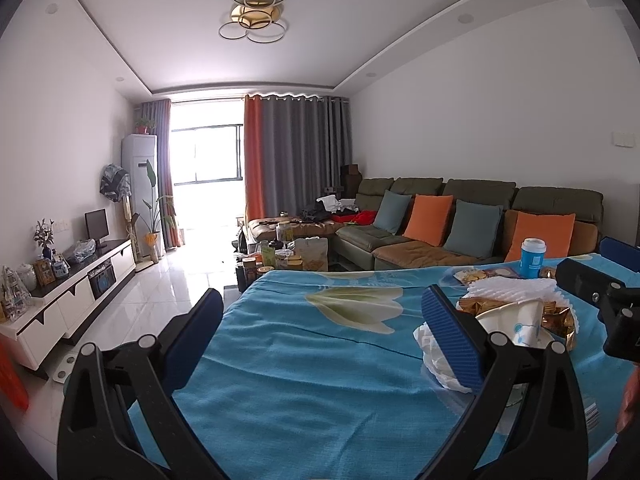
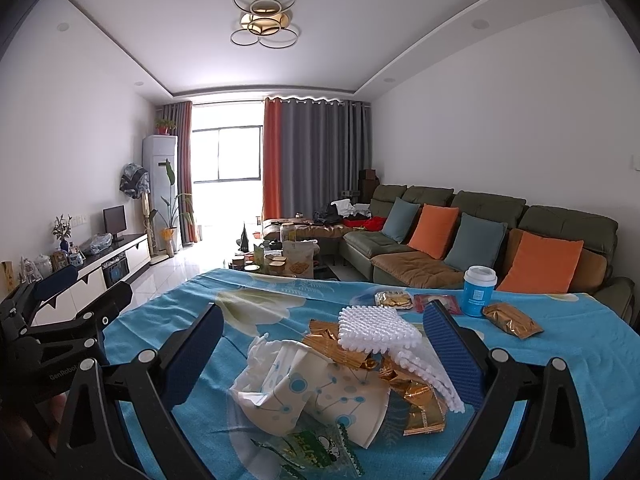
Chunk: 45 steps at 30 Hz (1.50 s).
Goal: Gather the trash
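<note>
Over the worktop (image 1: 320,360), left wrist view: left tool (image 1: 320,340) level, blue ribbed pads spread, nothing held; crumpled white tissue (image 1: 430,344) touching its right pad.

Right wrist view: right tool (image 2: 324,352) level, pads spread. Between them: crushed paper cup (image 2: 320,396), gold foil wrappers (image 2: 416,400), white foam mesh (image 2: 378,326). Beyond: upright blue cup (image 2: 479,290).

Right tongs (image 2: 322,352) spread wide over trash pile (image 2: 340,376), crushed paper cup (image 2: 320,396), possibly touching, blue tablecloth (image 2: 560,360)
</note>
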Motion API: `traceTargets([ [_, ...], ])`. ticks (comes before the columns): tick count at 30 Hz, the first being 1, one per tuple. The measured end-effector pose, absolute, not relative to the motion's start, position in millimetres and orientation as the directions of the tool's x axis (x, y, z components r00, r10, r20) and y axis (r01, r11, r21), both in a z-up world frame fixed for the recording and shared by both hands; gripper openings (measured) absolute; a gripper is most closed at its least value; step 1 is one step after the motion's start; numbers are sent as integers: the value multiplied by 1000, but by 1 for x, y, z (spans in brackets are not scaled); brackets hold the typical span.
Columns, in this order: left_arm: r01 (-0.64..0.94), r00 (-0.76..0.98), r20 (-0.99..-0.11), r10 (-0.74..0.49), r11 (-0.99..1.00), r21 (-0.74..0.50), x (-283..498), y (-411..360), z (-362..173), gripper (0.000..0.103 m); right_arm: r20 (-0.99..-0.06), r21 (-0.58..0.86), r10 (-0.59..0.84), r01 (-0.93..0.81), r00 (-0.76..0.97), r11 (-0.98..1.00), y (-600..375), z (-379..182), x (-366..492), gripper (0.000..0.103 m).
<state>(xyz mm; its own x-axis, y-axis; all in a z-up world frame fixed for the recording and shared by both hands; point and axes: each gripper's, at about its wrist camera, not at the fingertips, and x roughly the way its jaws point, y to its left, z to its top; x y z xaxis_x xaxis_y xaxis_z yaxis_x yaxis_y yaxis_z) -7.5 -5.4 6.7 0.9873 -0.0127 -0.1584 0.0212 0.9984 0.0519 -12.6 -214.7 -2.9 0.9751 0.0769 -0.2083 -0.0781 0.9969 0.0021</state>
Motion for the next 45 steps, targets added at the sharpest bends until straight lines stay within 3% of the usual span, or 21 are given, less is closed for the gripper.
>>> traceTargets([
  [45, 61, 982, -181, -52, 997, 42, -8, -6, 5, 98, -211, 26, 81, -77, 974, 997, -220, -3, -13, 96],
])
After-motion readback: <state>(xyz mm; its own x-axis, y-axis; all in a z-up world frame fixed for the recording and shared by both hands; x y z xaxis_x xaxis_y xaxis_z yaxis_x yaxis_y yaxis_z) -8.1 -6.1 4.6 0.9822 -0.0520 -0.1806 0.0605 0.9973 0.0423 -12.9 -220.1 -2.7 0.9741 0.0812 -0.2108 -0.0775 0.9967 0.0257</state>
